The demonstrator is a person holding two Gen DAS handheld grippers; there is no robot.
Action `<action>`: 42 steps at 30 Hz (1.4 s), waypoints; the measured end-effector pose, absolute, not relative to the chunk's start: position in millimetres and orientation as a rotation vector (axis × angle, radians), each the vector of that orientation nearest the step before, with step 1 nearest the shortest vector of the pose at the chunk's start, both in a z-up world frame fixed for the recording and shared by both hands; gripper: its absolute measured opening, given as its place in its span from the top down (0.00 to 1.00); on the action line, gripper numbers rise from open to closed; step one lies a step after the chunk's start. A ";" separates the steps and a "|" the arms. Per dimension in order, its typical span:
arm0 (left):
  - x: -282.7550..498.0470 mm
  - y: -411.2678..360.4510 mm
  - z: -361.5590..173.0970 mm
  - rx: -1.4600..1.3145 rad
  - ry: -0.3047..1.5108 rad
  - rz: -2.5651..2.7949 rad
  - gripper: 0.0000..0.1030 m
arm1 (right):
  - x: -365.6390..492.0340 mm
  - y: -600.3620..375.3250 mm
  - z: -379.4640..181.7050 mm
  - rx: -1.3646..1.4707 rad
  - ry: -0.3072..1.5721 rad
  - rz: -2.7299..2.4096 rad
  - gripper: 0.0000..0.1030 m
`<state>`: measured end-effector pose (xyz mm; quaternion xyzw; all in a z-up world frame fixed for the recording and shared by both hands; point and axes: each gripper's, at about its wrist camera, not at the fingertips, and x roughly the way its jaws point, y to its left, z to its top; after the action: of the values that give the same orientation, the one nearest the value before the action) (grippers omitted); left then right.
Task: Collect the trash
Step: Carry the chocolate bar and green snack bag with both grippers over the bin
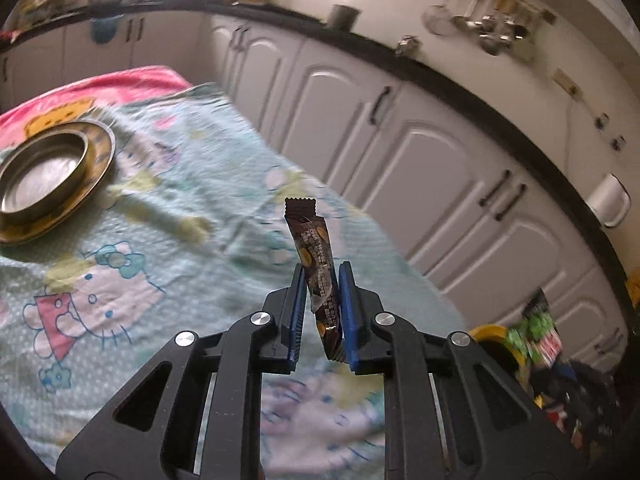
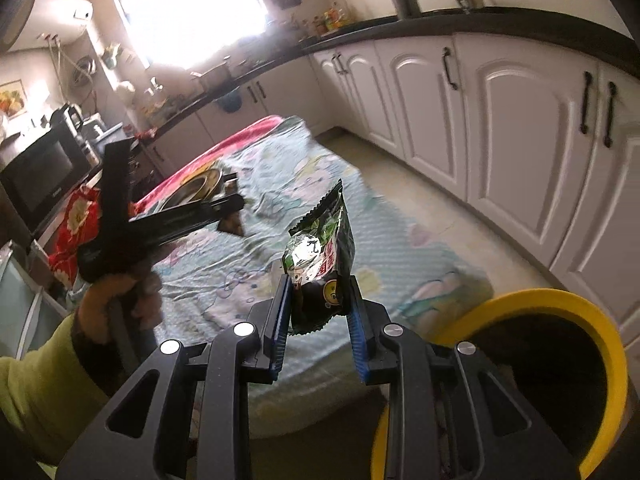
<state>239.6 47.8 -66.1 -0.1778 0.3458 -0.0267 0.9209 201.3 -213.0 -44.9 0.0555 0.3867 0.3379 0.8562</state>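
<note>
At frame centre, left wrist view: left gripper, black with blue finger pads, clamped on a slim dark brown snack wrapper with yellow print; the wrapper stands upright between the pads, its serrated top edge above the fingertips.
Left wrist view, background: pale green cartoon-print cloth covering the table; pink cloth edge at upper left.
Left wrist view, left edge: round brass-coloured metal plate carrying a shallow steel bowl, resting on the cloth.
Left wrist view, lower right: yellow-rimmed dark bin, partly hidden by the gripper body; a green packet beside it, blurred.
Right wrist view, centre: right gripper closed on a crumpled green and silver foil snack packet, held above the cloth, packet top tilted right.
Right wrist view, lower right: the bin's yellow rim, just beside the gripper, dark interior.
Right wrist view, left: left gripper seen from the side, brown wrapper in its tips, held by the person's hand; yellow-green sleeve below.
Surroundings: white kitchen cabinets with black handles, upper right.
</note>
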 end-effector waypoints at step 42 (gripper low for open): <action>166.1 -113.0 -39.8 -0.107 0.678 -0.379 0.89 | 151.9 -341.9 -38.8 0.212 0.746 0.441 0.75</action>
<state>166.1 -113.0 -39.8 -0.0522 0.3305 -0.1846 0.9241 151.9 -341.9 -38.8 0.1025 0.3609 0.2133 0.9021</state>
